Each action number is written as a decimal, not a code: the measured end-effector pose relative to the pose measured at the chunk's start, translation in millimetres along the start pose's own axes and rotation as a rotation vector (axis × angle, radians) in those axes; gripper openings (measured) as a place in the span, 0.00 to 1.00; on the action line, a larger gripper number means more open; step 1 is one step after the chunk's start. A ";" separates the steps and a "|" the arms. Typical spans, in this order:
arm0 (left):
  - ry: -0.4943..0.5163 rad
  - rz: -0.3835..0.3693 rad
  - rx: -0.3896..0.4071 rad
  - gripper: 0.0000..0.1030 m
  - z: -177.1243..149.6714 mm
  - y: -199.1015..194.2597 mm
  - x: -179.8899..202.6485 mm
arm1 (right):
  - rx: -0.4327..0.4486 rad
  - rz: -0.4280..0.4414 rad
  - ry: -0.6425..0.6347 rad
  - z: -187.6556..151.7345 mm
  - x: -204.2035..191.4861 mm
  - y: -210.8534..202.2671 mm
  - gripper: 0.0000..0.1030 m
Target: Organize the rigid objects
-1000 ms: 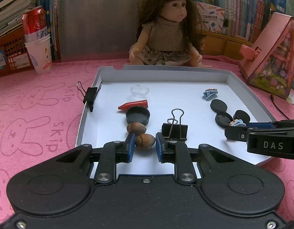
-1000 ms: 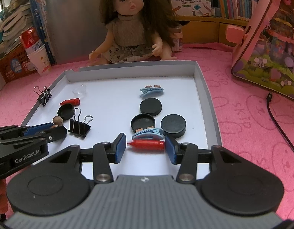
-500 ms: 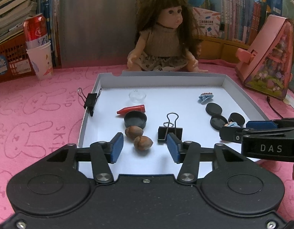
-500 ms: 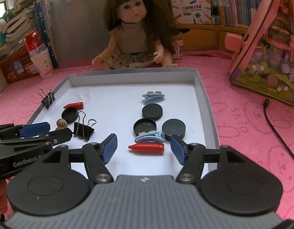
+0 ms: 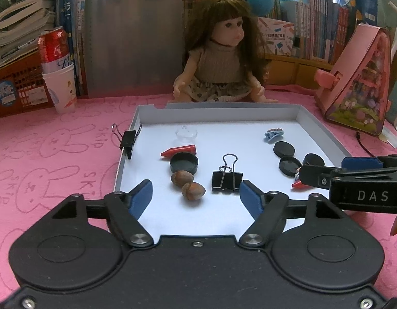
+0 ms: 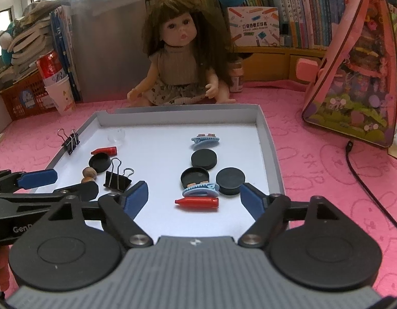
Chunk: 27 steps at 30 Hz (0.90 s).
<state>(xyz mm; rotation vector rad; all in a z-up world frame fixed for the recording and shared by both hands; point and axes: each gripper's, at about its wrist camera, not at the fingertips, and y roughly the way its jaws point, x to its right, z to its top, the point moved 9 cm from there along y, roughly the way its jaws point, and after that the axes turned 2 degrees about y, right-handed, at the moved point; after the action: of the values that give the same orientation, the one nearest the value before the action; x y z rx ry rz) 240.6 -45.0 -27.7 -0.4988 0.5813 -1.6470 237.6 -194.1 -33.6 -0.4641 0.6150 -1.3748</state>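
Partly, the right hand-held gripper [image 5: 335, 172] hides a red crayon [image 5: 298, 185].

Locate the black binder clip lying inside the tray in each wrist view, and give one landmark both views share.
Left wrist view: the binder clip lies in the tray's near centre, right of the two hazelnuts, handles pointing away.
Right wrist view: the same binder clip sits lower left in the tray, just right of the hazelnuts.
Shared landmark: the doll seated behind the tray's far wall.
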 end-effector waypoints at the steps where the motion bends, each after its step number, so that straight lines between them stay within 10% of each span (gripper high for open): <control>1: -0.001 0.000 0.001 0.73 -0.2 -1.2 0.0 | 0.003 -0.001 0.001 0.3 0.1 -1.0 0.85; 27: -0.002 -0.024 0.051 0.77 -13.7 -53.2 0.8 | 0.077 0.005 -0.027 -13.1 -4.7 -42.7 0.90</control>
<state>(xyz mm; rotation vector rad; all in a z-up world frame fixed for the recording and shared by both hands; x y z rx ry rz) 191.0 -38.3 -4.9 -0.4714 0.5326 -1.6801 196.4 -195.2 -15.7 -0.4185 0.5386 -1.3804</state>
